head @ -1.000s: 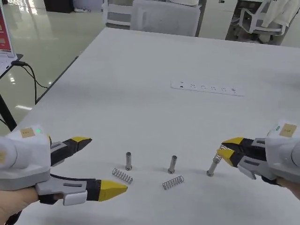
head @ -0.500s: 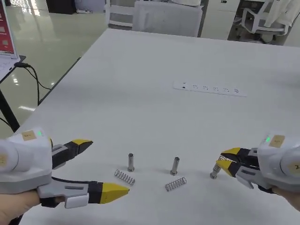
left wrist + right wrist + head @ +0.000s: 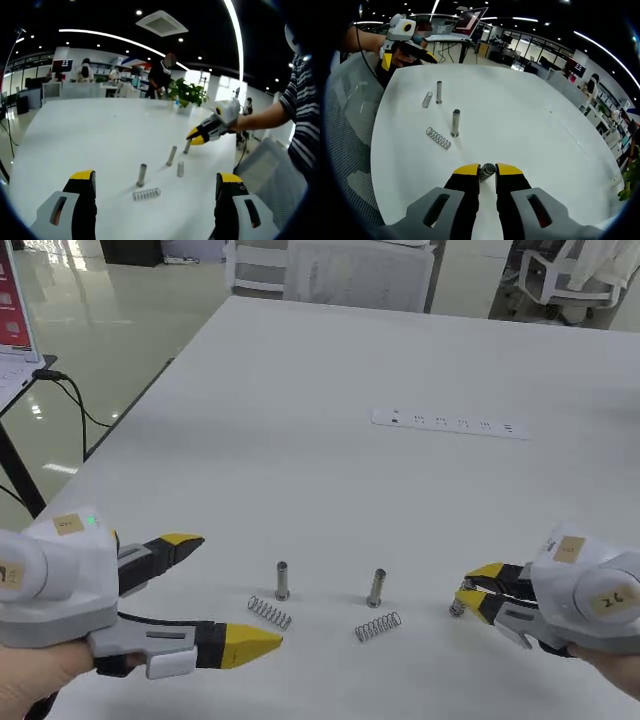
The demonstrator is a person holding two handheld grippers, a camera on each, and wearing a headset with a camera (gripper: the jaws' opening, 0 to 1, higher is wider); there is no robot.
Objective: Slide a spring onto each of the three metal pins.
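Note:
Three metal pins stand in a row on the white table (image 3: 330, 470): the left pin (image 3: 282, 580), the middle pin (image 3: 376, 587) and the right pin (image 3: 457, 607). My right gripper (image 3: 478, 591) is shut on a spring (image 3: 487, 171) that sits on the right pin, seen between its yellow tips (image 3: 487, 173). Two loose springs lie flat, one (image 3: 269, 613) by the left pin and one (image 3: 378, 625) by the middle pin. My left gripper (image 3: 225, 590) hovers open left of the left pin, holding nothing. Its wide jaws (image 3: 156, 177) frame the pins (image 3: 142, 175) and a spring (image 3: 146, 193).
A white power strip (image 3: 450, 424) lies farther back on the table. The table's left edge drops to the floor, where a black cable (image 3: 75, 405) hangs. Office chairs (image 3: 560, 280) stand beyond the far edge.
My right gripper has come down and in with the spring over the right pin, which now stands lower between the tips. The left gripper has stayed in place.

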